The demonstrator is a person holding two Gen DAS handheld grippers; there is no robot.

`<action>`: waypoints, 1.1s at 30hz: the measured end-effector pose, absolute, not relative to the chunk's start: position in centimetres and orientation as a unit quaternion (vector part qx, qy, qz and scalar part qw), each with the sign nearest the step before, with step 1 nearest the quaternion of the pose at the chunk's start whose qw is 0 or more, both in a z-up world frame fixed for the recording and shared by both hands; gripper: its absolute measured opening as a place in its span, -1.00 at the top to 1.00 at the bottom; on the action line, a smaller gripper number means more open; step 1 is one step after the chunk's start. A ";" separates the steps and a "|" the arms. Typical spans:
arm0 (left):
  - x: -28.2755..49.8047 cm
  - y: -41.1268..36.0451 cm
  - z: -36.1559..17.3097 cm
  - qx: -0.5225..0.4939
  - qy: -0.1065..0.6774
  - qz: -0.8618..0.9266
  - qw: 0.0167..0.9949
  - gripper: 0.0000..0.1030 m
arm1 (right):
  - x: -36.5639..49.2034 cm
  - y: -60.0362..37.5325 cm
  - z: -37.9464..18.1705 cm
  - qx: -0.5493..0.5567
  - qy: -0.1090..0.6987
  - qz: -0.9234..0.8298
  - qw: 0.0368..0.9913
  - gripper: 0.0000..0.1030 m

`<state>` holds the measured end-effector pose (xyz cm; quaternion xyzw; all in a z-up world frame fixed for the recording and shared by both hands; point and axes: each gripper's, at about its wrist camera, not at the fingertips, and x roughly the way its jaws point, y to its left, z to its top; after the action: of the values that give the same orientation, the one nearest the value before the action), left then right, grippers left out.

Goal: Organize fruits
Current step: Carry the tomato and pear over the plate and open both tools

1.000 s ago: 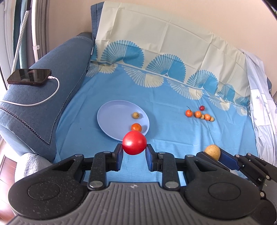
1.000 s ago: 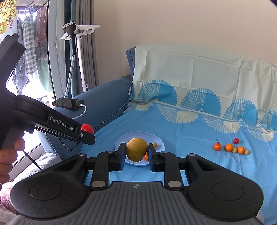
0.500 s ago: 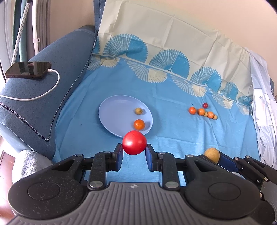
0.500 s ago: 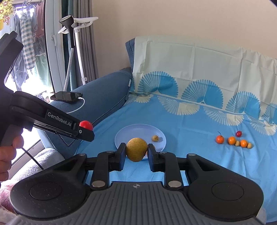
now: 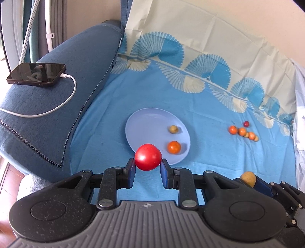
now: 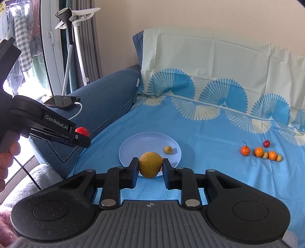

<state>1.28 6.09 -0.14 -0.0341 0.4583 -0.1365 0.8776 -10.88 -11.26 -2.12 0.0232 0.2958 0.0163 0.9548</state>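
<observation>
Left tool [image 5: 148, 165] grasping a red tomato [image 5: 148, 156] near the plate [image 5: 144, 122]. Right tool [image 6: 150, 170] grasping a yellow-brown pear [image 6: 150, 164]

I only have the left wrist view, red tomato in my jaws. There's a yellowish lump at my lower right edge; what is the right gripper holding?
Observer: The right gripper is shut on a speckled yellow-brown pear, pinched at its sides.
Operator: Where does it sit against the plate?
Observer: In the right wrist view the pear overlaps the plate's near rim.
Operator: What's beyond the sofa arm?
Observer: A garment steamer head on a stand.
</observation>
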 end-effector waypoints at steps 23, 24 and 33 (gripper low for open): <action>14.0 0.3 -8.2 0.026 0.518 -0.128 0.846 0.40 | 3.6 -11.8 -9.2 0.035 0.366 0.034 0.929 0.47; 14.3 0.0 -8.7 0.031 0.519 -0.127 0.845 0.40 | 4.0 -11.8 -9.5 0.036 0.370 0.036 0.928 0.47; 17.2 -1.8 -12.6 0.066 0.535 -0.119 0.834 0.40 | 7.0 -11.6 -12.5 0.033 0.398 0.039 0.916 0.46</action>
<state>17.18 -1.75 -12.61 0.0658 0.5352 -0.1186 0.8338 7.01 -11.59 -12.46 0.0331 0.3983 0.0389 0.9158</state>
